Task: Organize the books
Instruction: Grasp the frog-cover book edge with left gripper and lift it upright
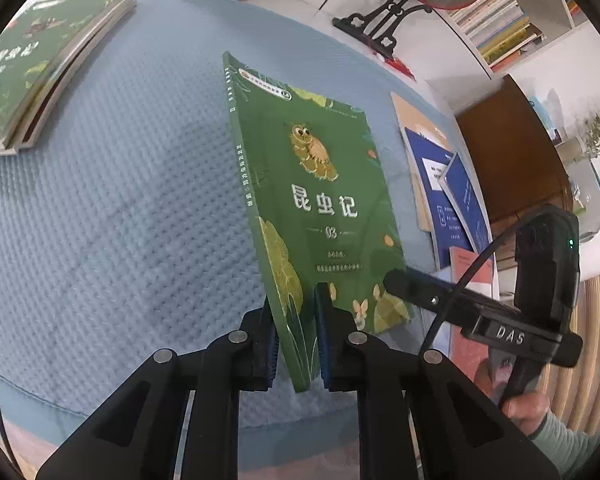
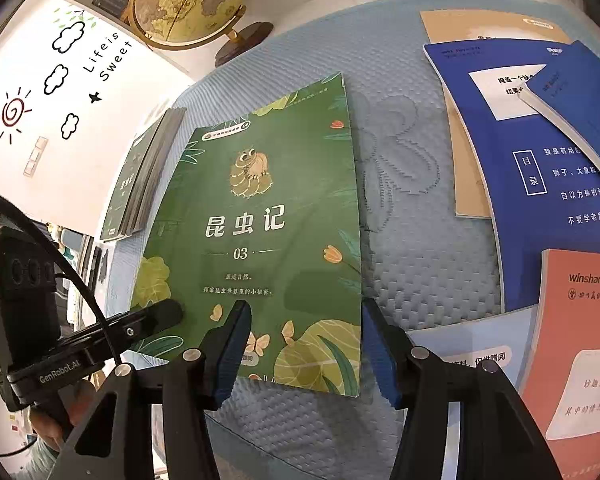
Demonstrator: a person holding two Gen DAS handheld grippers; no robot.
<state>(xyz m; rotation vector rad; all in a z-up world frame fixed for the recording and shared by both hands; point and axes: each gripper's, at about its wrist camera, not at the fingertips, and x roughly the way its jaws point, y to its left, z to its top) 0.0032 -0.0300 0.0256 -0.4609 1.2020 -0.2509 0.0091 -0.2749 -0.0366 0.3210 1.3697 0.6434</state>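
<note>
Green book 03 clamped in your left claw, right claw waiting open beside it.

Your left claw is clenched on the lower edge of the green book near its spine, tipping it up off the blue quilted cover. That edge grip looks chosen so the thin volume can be lifted whole and carried to the stack of green books of the same series at the far left, which reads as its destination. Your right claw is released; its jaws straddle the book's lower right part without pressing on it, seemingly ready to steady it. Count: one green book in hand, at least two in the stack, two blue books, one tan book, one pink book and a pale blue one.
</note>
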